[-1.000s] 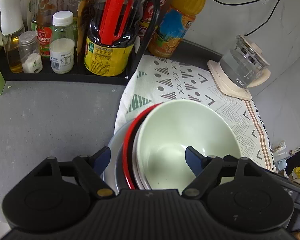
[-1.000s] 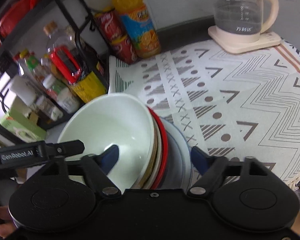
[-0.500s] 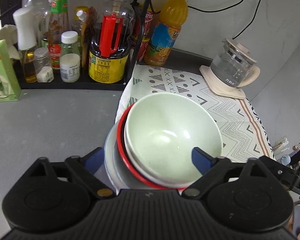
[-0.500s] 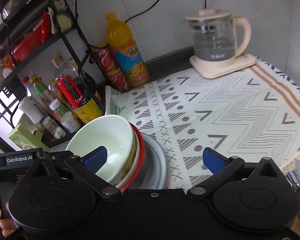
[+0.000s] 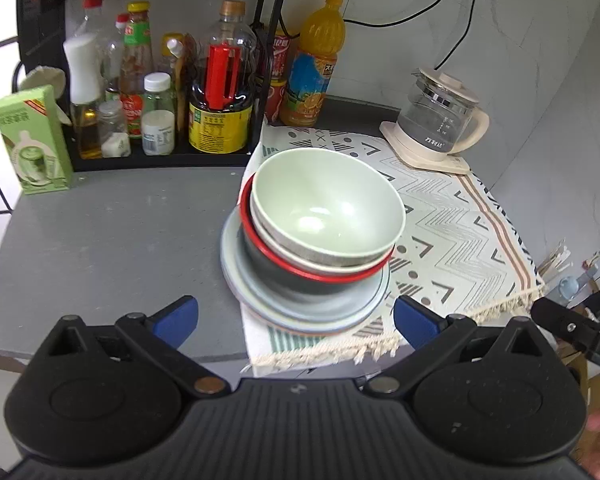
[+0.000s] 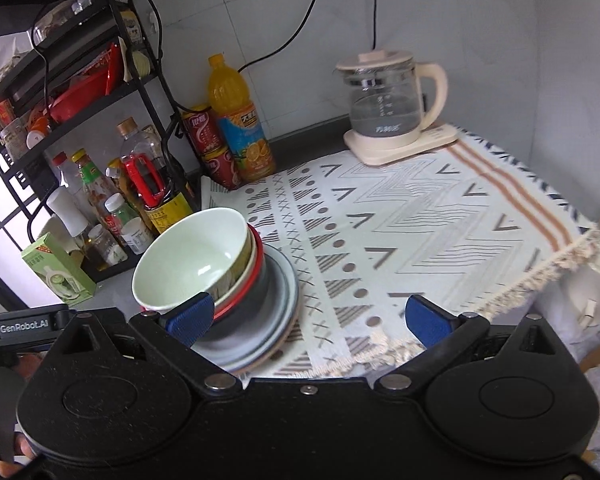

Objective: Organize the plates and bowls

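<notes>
Standing ahead of the left gripper point(image 5: 296, 316), whose jaws are opening with nothing held between them, the stack of bowls and plates point(image 5: 312, 240) is seen on the patterned cloth point(image 5: 460, 216). Beyond the right gripper point(image 6: 306, 316), spread wide and empty, the stack leans; toppling could be caused by a nudge.

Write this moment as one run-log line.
left gripper: opening, empty | right gripper: open, empty | pale green ceramic bowl: tops nested bowls on grey round plates | stack: tilted, on patterned woven mat

Nested bowls point(image 5: 326, 210) on stacked plates point(image 5: 300, 304), mat's corner.
</notes>
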Tool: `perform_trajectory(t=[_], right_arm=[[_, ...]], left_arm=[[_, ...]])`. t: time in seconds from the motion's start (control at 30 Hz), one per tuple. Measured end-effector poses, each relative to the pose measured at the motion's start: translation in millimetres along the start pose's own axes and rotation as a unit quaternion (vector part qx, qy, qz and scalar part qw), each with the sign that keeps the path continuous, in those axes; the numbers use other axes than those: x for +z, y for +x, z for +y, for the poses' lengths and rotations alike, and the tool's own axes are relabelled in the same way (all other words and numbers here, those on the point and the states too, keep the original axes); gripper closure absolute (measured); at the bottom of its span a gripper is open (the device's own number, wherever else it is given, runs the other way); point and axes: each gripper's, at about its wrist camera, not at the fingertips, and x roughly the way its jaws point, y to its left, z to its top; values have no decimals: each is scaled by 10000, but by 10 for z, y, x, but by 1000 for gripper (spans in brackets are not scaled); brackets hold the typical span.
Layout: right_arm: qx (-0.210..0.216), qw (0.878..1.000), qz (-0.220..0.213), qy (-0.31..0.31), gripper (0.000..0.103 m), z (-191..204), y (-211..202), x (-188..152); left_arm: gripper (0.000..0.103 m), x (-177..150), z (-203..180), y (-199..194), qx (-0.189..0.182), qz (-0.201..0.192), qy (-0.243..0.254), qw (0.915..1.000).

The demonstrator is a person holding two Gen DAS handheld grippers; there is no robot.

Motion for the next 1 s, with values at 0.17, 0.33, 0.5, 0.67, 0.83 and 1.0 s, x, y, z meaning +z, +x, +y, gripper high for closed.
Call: perform_trajectory(t=[0.17, 0.33, 0.5, 0.67, 0.83, 1.0], right_arm=[[-191, 9997, -169, 15, 0, -3, -278, -175], [-358, 9988, -329, -16, 0, 17, -525, -322], [-434, 9979, -472, -33, 0, 48, -772, -441], [-395, 9974, -600, -92, 0, 115, -995, -559], [-314, 9976, -605, -90, 0, 175, -1140, -700], [-234, 9980, -561, -172, 0, 237, -1275, -843]], left_arm=[[0, -147, -15, -235, -19, -118, 146, 9998], [0, -279, -34, -444, -101, -205, 233, 9995], [0, -413, -52, -663, -127, -283, 382, 9988], [0, -561, -64, -882, -4, -419, 540, 9977], [0, -701, -37, -1066, 62, -502, 597, 9969], [0, -822, 3, -1197, 76, -513, 624, 9967]])
